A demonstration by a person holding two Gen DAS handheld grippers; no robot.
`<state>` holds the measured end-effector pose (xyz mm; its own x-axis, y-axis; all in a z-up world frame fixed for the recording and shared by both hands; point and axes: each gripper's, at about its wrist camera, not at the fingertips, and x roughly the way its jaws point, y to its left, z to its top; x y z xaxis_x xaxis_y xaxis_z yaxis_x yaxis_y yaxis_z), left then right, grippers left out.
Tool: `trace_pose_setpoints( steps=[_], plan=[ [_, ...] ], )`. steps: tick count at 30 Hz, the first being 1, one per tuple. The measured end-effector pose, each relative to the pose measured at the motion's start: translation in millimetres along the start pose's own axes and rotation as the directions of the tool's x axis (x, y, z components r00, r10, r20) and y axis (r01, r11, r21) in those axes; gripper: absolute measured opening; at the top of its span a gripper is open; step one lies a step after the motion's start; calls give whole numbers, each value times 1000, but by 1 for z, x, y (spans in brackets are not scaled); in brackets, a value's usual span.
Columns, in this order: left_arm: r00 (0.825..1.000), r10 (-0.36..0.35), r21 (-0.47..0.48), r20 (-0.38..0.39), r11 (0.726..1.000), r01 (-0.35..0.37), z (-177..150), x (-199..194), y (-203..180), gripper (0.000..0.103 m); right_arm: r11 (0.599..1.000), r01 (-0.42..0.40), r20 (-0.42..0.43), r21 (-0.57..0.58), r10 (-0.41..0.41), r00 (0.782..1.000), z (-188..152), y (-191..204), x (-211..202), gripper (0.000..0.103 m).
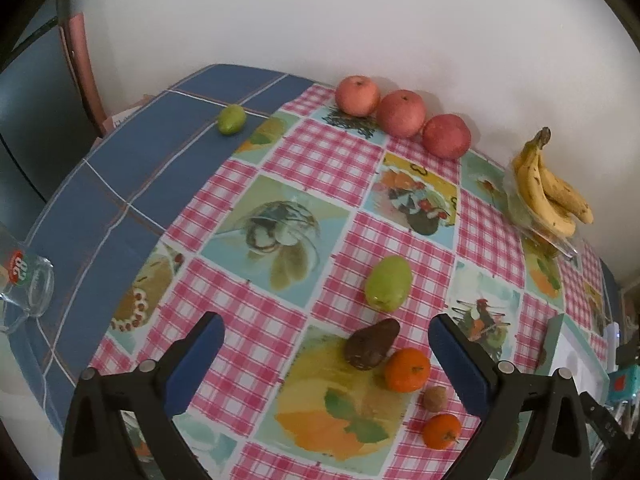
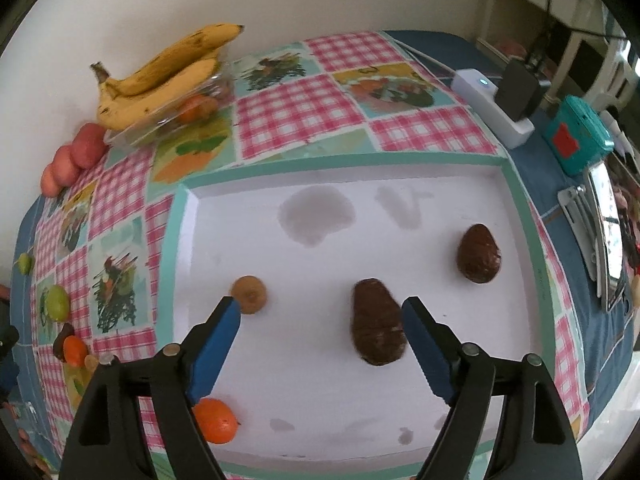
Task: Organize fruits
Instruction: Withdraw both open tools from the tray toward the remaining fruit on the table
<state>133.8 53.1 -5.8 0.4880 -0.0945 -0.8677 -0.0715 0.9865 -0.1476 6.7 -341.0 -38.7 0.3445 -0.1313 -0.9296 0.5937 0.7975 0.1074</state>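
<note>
Right tool (image 2: 322, 314) is held agape over the white tray (image 2: 524, 216), one avocado (image 2: 378, 322) just inside its right finger; left tool (image 1: 326, 338), likewise spread, should be squared on the counter's avocado (image 1: 370, 344) before closing.

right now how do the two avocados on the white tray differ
The near avocado lies between the open right gripper fingers, while the far avocado sits apart toward the tray's right rim. The near one looks longer and more stretched; the far one looks shorter and rounder, though fisheye distortion may add to that. Both are dark brown, pear-shaped, and rest on the tray floor.
</note>
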Motion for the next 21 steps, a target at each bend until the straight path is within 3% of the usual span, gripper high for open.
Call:
trace_pose_setpoints(
  steps=[12, 21],
  plan=[
    [999, -2, -16, 46, 1000, 3, 8, -16, 21, 103, 989, -84, 131, -118, 99, 986, -7, 56, -29, 84],
    [997, -24, -87, 73, 996, 30, 15, -22, 52, 103, 962, -173, 96, -210, 197, 976, -21, 114, -33, 84]
  ],
)
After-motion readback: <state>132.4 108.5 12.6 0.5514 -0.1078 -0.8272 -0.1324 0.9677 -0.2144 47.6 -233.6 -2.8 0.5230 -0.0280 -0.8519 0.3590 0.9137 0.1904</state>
